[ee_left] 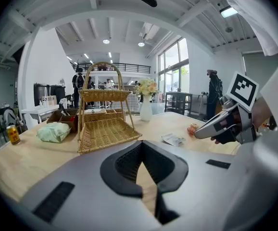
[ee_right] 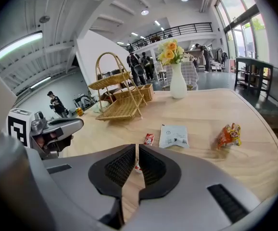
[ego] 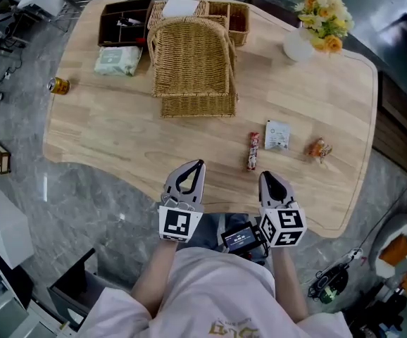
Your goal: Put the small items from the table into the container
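Note:
Three small items lie on the wooden table (ego: 105, 132): a red snack bar (ego: 253, 151), a white packet (ego: 277, 134) and an orange candy (ego: 319, 148). A tiered wicker basket (ego: 193, 65) stands further back. My left gripper (ego: 189, 174) hovers at the table's near edge, shut and empty. Beside it, my right gripper (ego: 272, 183) is shut and empty too, just short of the snack bar. The right gripper view shows the bar (ee_right: 149, 139), packet (ee_right: 173, 135) and candy (ee_right: 229, 135) beyond its jaws. The left gripper view looks toward the basket (ee_left: 105, 124).
A green wipes pack (ego: 117, 60), a dark tray (ego: 124, 21) and a low wicker box (ego: 228, 13) sit at the table's far side. A white vase of flowers (ego: 316, 20) stands far right. A can (ego: 59, 85) rests at the left edge.

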{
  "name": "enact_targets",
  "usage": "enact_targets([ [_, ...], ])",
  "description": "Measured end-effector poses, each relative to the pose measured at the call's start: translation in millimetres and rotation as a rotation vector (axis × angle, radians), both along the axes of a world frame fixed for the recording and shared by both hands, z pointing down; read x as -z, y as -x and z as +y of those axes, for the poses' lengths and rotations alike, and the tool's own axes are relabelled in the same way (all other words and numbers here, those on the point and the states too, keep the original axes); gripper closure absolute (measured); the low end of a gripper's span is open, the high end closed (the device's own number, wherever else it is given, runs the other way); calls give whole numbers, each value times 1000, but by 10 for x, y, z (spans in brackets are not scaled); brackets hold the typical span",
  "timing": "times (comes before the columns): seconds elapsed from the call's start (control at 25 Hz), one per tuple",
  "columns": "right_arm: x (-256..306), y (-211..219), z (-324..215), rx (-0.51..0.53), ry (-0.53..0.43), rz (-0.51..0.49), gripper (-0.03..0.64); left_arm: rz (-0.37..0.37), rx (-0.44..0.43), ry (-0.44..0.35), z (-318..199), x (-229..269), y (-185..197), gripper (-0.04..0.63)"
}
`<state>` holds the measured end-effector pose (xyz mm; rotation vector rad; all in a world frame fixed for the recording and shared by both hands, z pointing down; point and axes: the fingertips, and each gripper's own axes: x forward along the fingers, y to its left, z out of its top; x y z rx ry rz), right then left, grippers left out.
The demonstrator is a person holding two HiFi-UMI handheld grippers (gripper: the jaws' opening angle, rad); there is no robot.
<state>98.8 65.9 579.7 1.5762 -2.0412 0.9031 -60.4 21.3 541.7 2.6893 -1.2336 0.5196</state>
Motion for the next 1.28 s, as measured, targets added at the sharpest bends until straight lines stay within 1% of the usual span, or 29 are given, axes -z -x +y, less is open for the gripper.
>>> enact_targets([
  [0.04, -34, 5, 5, -3, 7, 2, 597, 1, -1, 14, 0, -30, -7, 592],
  [0.16, -122, 3, 6, -15, 21, 12, 597, -10, -39, 7, 0, -137, -45, 592],
  [0.4, -305, -37, 25, -34, 64, 24, 584, -16, -83, 35, 19, -293, -154, 592],
  [0.64, -509, -8, 16, -42, 116, 12, 497, -17, -113, 51, 16, -381, -223, 592],
  [0.92, -711, 79, -26, -41, 159, 28, 433, 9, -125, 70, -34, -424, -225, 592],
  [1.08, -824, 138, -48, -33, 185, 43, 419, 20, -106, 109, -43, -471, -216, 592],
  [1.16, -907, 161, -43, -34, 212, 52, 413, 19, -121, 97, -44, -490, -210, 592],
  [1.28, -981, 119, -46, -58, 219, 122, 417, 24, -107, 115, -50, -495, -175, 592],
])
